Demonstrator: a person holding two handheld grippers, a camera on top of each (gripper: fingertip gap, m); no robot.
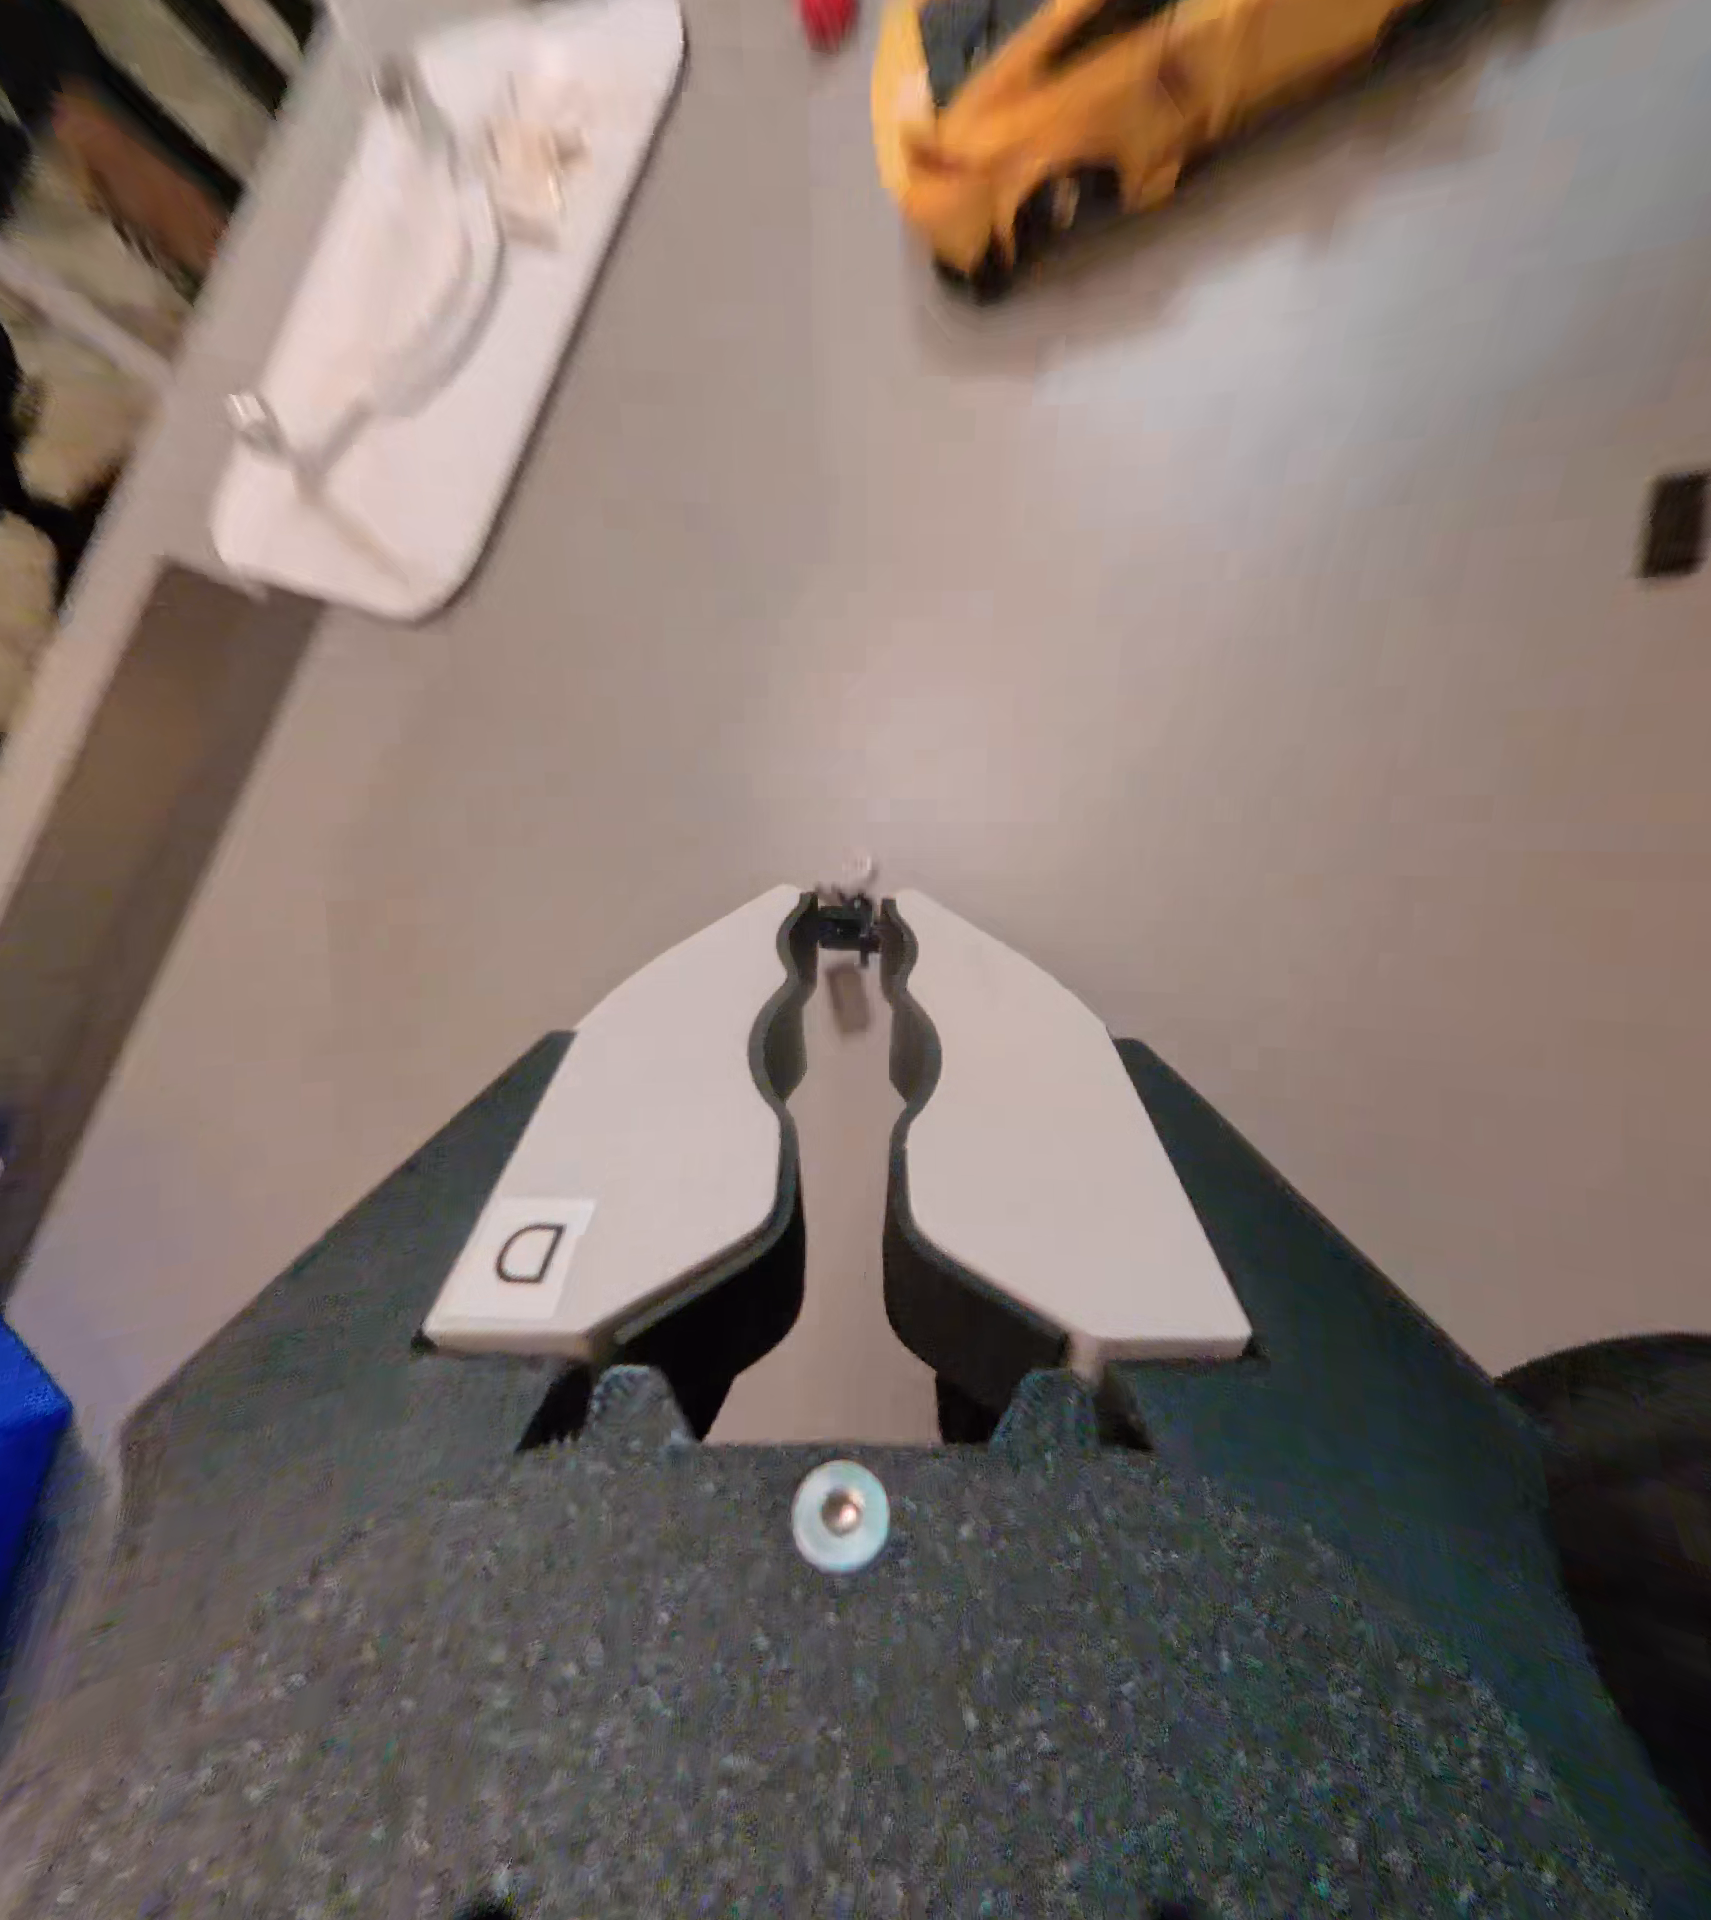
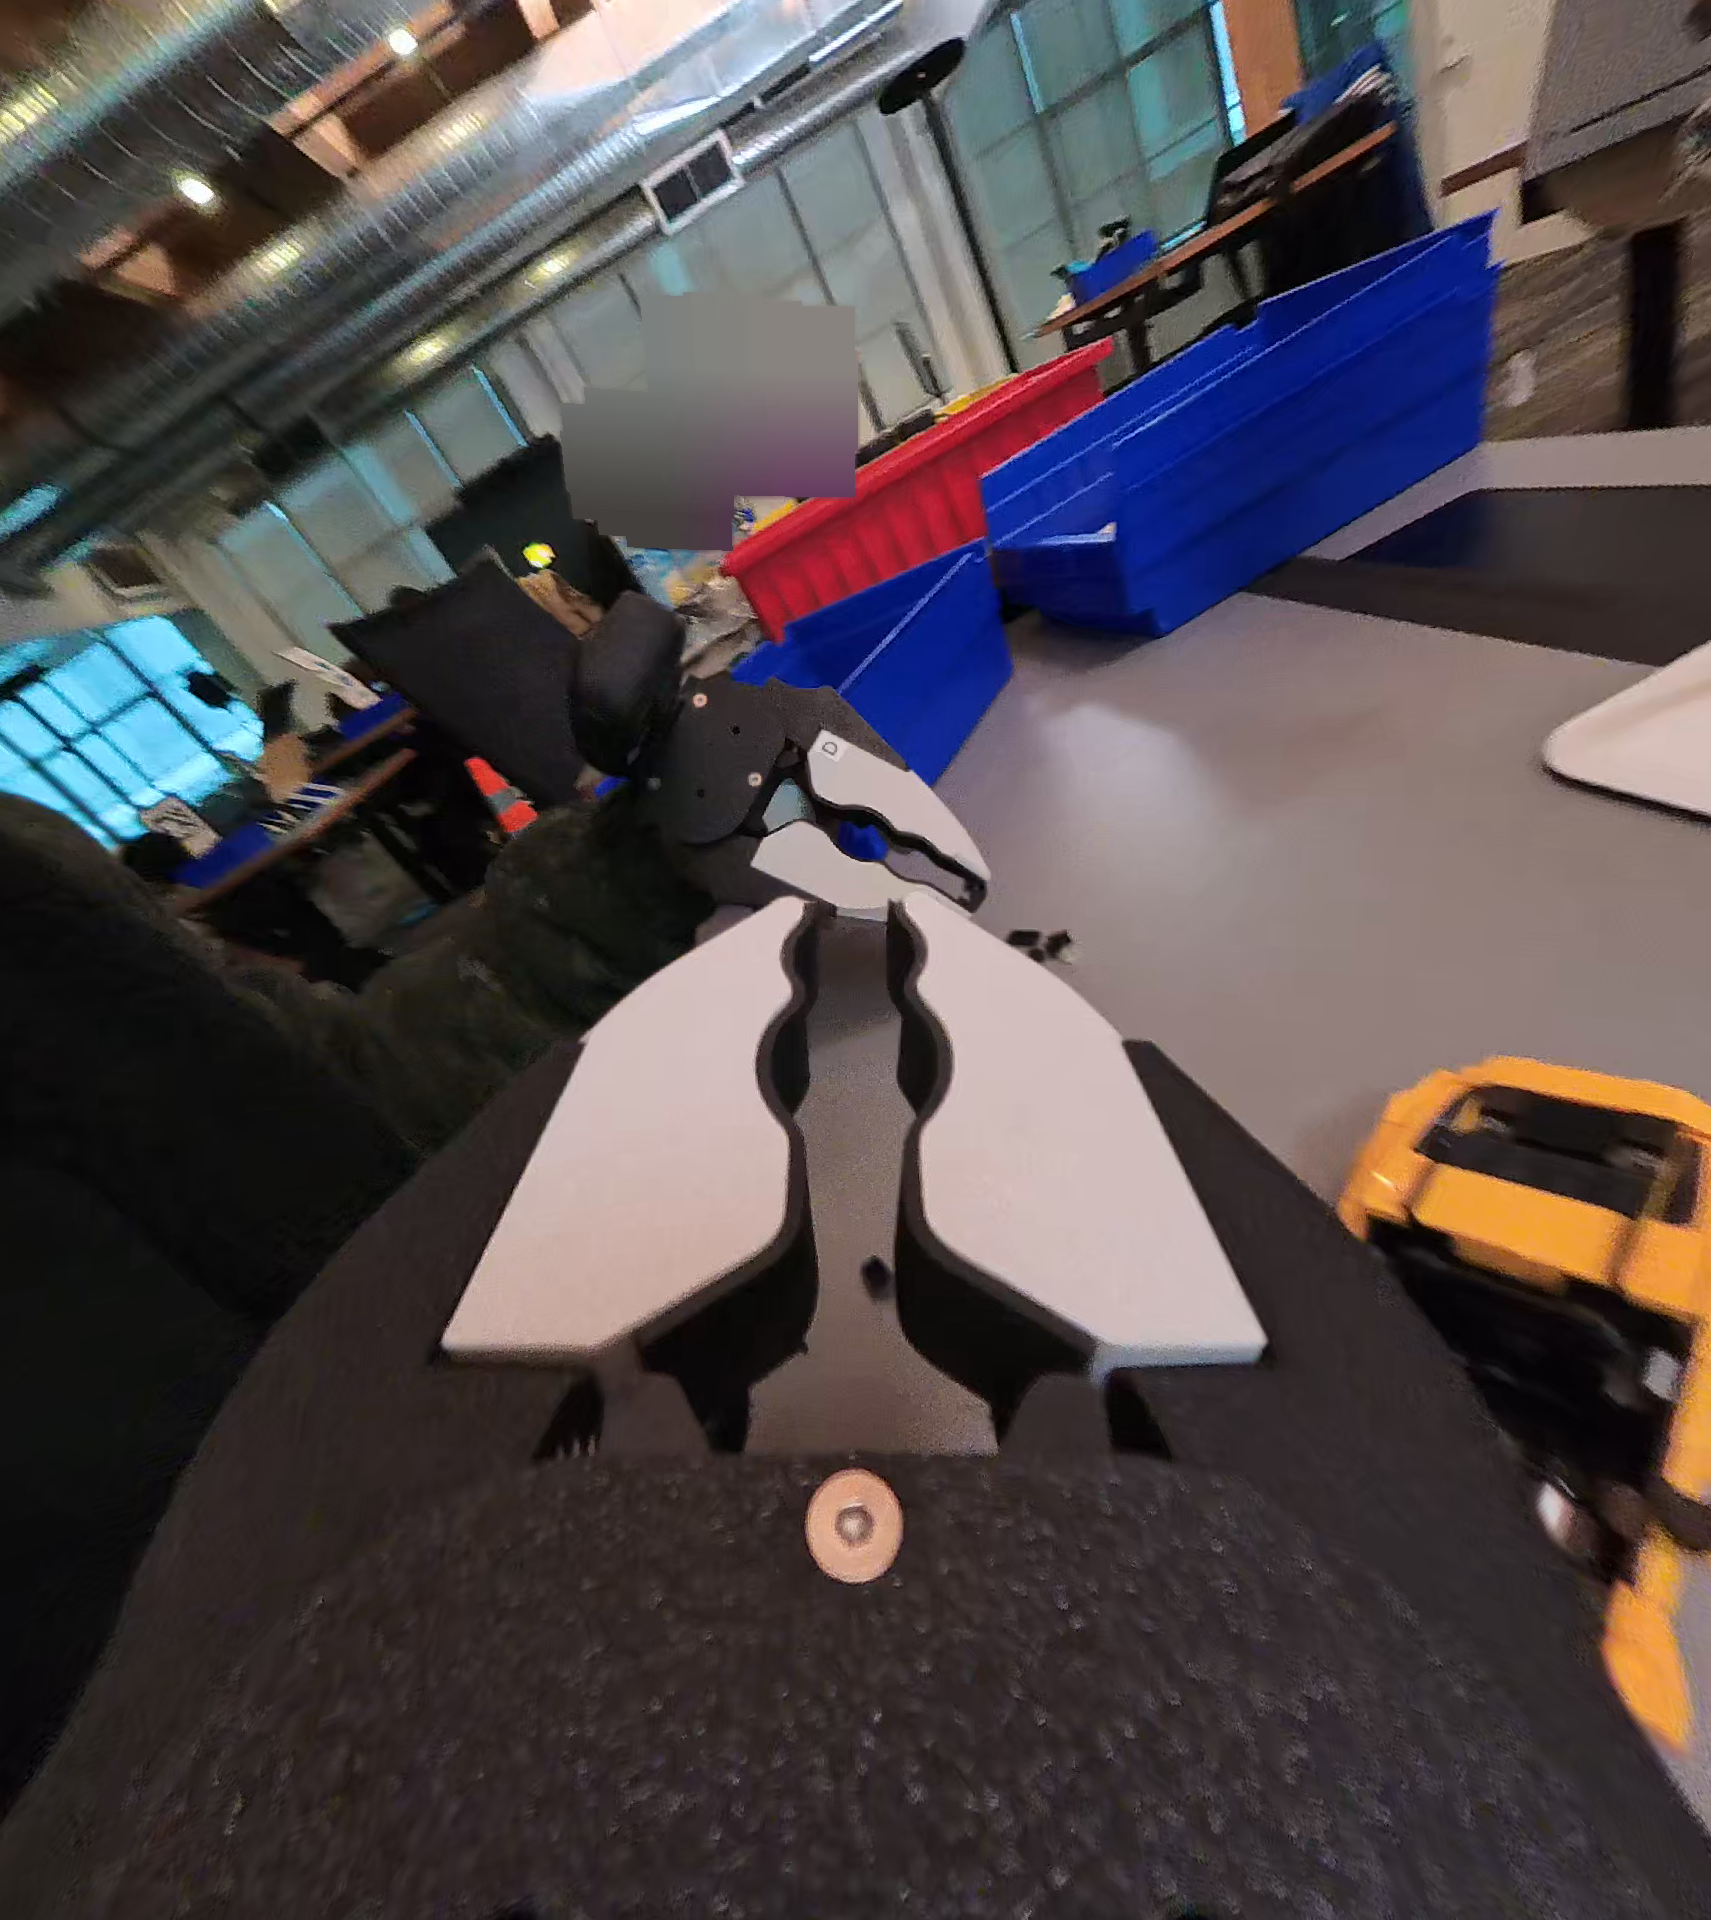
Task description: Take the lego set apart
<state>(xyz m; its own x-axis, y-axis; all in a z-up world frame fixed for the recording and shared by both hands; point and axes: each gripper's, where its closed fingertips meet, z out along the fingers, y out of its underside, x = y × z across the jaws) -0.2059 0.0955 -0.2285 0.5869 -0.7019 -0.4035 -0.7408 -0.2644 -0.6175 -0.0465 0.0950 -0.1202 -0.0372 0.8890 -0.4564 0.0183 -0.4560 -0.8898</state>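
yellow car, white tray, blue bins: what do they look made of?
Yellow car: moulded plastic bricks by the look, glossy, with stepped block edges and black inserts.
White tray: probably smooth plastic, rounded corners, even sheen; blur leaves it open.
Blue bins: rigid moulded plastic, thin ribbed walls, saturated colour, slight gloss.

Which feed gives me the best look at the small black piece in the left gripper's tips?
The left wrist view: the small black piece sits pinched at the left gripper tips, centred though slightly blurred. In the right wrist view the left gripper shows farther off and side-on, and the piece cannot be made out at its tips.
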